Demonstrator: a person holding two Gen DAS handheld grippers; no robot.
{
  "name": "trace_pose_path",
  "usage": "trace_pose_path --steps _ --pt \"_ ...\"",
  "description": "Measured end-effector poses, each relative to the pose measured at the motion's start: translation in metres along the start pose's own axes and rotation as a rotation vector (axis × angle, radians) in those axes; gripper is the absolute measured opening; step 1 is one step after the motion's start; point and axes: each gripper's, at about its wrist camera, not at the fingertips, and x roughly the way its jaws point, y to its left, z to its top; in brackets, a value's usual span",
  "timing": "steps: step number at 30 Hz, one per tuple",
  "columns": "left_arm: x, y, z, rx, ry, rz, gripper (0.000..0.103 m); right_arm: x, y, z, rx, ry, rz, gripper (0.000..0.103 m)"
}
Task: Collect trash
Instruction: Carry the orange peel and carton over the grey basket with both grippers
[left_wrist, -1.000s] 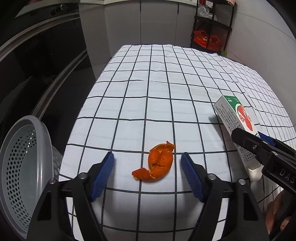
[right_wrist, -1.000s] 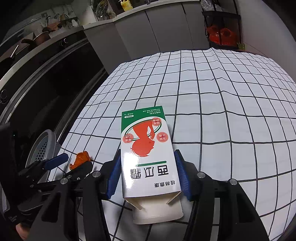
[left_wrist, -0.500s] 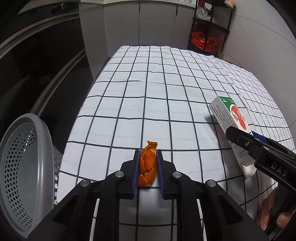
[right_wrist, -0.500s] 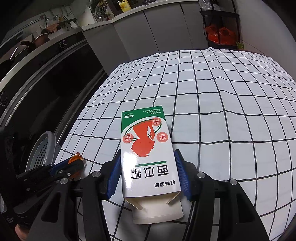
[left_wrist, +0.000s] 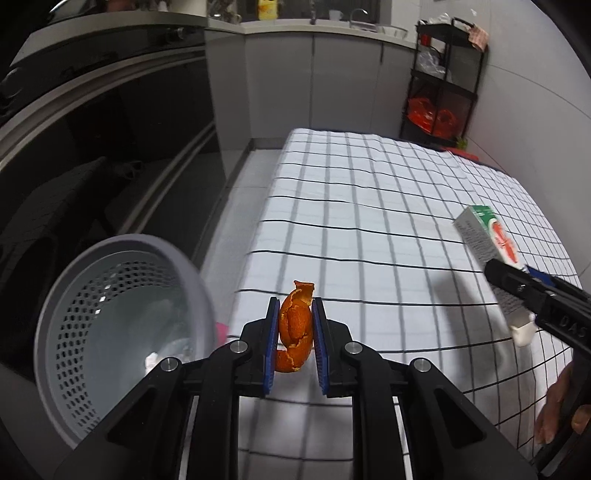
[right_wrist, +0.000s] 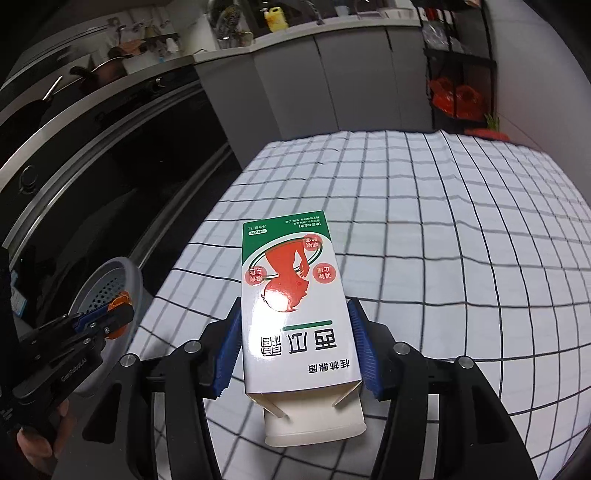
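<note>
My left gripper (left_wrist: 294, 325) is shut on a curled orange peel (left_wrist: 293, 334) and holds it lifted above the checked tablecloth (left_wrist: 369, 229), near the table's left edge. The same peel (right_wrist: 119, 303) shows small at the left of the right wrist view. A grey perforated bin (left_wrist: 110, 332) stands off the table's left side, just left of the peel. My right gripper (right_wrist: 295, 354) is shut on a white, green and red carton (right_wrist: 291, 306) with its end flap open, raised off the cloth. That carton (left_wrist: 487, 240) also appears at the right of the left wrist view.
Dark oven fronts (left_wrist: 92, 129) and grey cabinets (left_wrist: 314, 85) run along the left and back. A black shelf rack (left_wrist: 443, 81) with red bags stands at the far right corner. A hand (left_wrist: 561, 413) holds the right gripper's handle.
My left gripper closed on the orange peel, lifted it off the cloth and carried it left toward the bin. My right gripper rose with the carton still gripped.
</note>
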Motion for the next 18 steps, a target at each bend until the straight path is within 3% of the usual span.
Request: trace_pose_path --steps 8,18 --pt "-0.033 0.084 -0.01 -0.105 -0.026 0.13 0.018 -0.009 0.078 0.011 -0.098 -0.006 0.1 0.053" --pt "-0.047 0.166 -0.024 -0.221 -0.013 0.268 0.018 0.03 0.186 0.01 -0.203 0.067 0.234 0.053"
